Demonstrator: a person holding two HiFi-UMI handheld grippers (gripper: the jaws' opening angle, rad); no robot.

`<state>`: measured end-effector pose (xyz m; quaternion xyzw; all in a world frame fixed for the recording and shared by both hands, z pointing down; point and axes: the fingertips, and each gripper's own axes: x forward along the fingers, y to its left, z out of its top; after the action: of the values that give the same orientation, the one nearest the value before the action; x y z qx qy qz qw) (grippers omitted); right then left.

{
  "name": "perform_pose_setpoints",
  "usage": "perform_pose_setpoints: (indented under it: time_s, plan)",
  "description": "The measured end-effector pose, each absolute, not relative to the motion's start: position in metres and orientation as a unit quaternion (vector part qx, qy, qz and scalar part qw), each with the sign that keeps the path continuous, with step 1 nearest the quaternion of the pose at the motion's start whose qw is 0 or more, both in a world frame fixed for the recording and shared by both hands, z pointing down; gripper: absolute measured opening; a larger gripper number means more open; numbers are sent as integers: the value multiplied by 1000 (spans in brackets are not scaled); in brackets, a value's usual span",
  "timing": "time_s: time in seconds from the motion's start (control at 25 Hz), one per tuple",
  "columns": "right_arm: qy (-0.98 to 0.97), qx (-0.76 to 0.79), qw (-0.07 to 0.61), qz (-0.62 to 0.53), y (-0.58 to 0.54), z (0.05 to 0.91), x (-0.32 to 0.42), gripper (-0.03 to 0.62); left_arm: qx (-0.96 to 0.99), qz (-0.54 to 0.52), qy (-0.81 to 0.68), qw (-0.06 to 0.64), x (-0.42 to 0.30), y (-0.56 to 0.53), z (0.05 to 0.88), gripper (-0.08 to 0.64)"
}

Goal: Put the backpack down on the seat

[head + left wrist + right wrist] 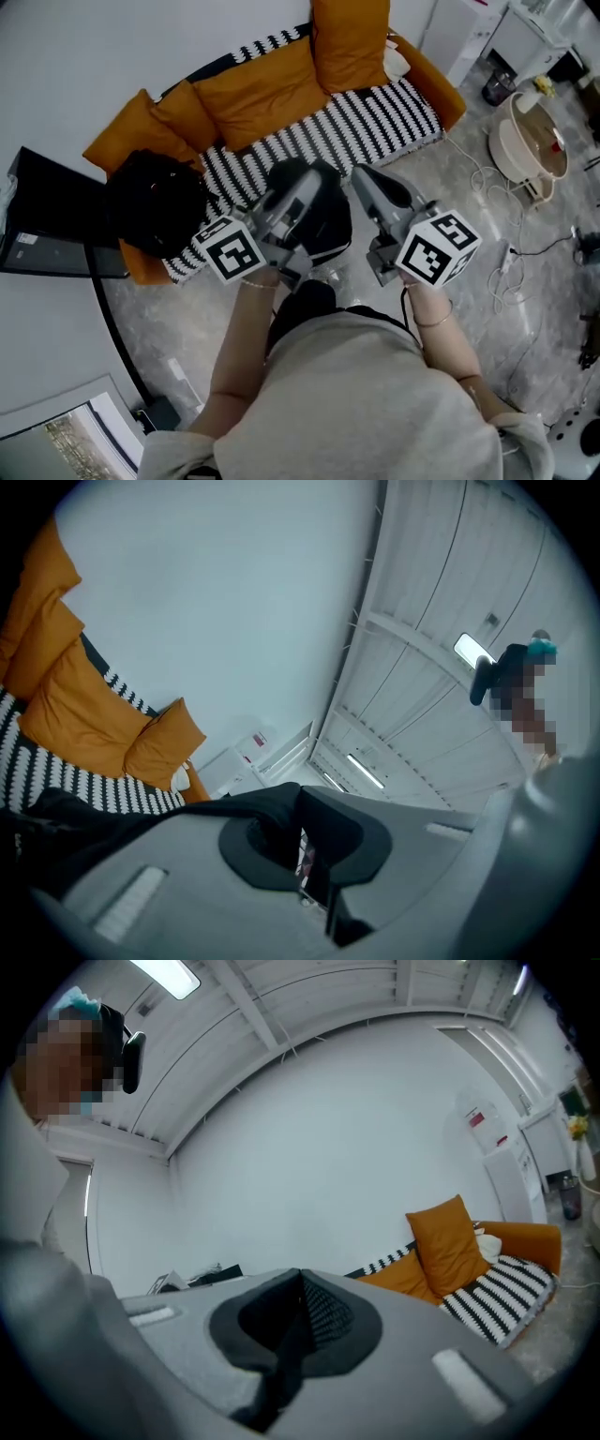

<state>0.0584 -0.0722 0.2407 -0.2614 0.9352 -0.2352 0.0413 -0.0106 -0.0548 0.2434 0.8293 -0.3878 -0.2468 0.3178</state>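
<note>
Standing square to the sofa (375,122), the person has the black backpack (326,225) hanging in the air between the two tools, just short of the striped seat and not yet resting on it. The left claw (300,808) is pressed together on a fold of its black fabric; the right claw (300,1283) likewise pinches a dark, mesh-backed piece. I'd judge the carry nearly over. To do it well: hold both grips level, head toward 12 o'clock, lower onto the bare stripes in front of the orange cushions (262,89), clear of the dark heap (155,202) at 9 o'clock, and release only once the seat bears the weight. No writing is legible; the red label on the white cabinet (511,1176) is too small.
</note>
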Motion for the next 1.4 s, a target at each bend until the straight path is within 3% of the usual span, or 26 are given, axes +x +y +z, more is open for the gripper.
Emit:
perform_pose_setpoints:
  time_s: [0.52, 1.4]
  plan:
    - [931, -274, 49, -236, -185, 243, -11, 3, 833, -233, -387, 320, -87, -167, 251, 14]
    - [927, -250, 4, -280, -342, 291, -61, 3, 817, -230, -397, 349, -121, -322, 281, 14]
